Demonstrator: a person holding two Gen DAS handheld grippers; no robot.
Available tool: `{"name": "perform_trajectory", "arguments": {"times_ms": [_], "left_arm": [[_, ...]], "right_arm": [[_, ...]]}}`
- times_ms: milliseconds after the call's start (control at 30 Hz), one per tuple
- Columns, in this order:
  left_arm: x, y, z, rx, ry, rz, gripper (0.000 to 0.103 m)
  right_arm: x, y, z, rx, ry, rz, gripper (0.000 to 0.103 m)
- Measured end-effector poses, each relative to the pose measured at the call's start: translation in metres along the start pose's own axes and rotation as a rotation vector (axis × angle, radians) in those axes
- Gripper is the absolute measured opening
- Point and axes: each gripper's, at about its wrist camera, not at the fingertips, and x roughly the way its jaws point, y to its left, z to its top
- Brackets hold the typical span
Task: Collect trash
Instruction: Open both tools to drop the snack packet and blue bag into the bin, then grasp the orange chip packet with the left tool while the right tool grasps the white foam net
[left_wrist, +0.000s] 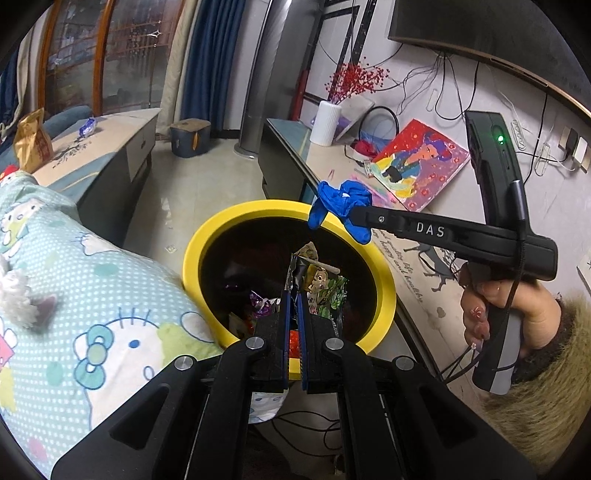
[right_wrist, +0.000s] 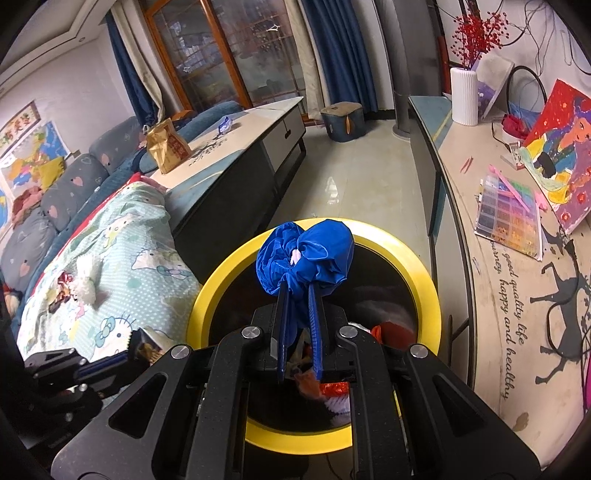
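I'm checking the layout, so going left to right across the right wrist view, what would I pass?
Brown paper bag → blue crumpled balloon, clamped in the right gripper above the yellow bin → white ribbed vase → bead organizer box.

The yellow bin's (left_wrist: 280, 210) near rim is hidden behind the left gripper's (left_wrist: 294, 295) body, and its dark inside leaves most contents unreadable. In the right wrist view, the blue crumpled wrapper (right_wrist: 306, 254) covers the bin's far rim, and the person (left_wrist: 546, 332) is cut off at the edge.
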Motion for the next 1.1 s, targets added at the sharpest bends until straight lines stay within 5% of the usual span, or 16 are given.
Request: {"name": "perform_trajectory", "arguments": {"times_ms": [100, 167, 200, 233, 267, 600, 1100], "left_arm": [[0.008, 0.001, 0.001, -0.005, 0.007, -0.001, 0.004], [0.014, 0.003, 0.003, -0.017, 0.014, 0.009, 0.015], [0.018, 0.009, 0.004, -0.042, 0.03, 0.022, 0.028], [0.018, 0.015, 0.003, -0.066, 0.036, 0.035, 0.071], [0.018, 0.019, 0.003, -0.091, 0.033, 0.045, 0.098], [-0.032, 0.047, -0.005, -0.178, -0.082, 0.104, 0.096], [-0.127, 0.122, -0.013, -0.305, -0.252, 0.315, 0.096]], "right_arm": [[0.001, -0.003, 0.0, 0.012, 0.002, -0.009, 0.013], [0.002, -0.005, -0.001, 0.026, 0.001, -0.018, 0.036], [0.002, -0.007, -0.002, 0.035, -0.001, -0.024, 0.045], [0.002, -0.009, -0.002, 0.043, -0.006, -0.035, 0.05], [0.002, -0.01, -0.003, 0.048, -0.006, -0.04, 0.051], [-0.001, 0.013, -0.002, 0.019, -0.026, -0.009, 0.059], [-0.007, 0.128, -0.01, -0.195, -0.032, 0.189, 0.061]]}}
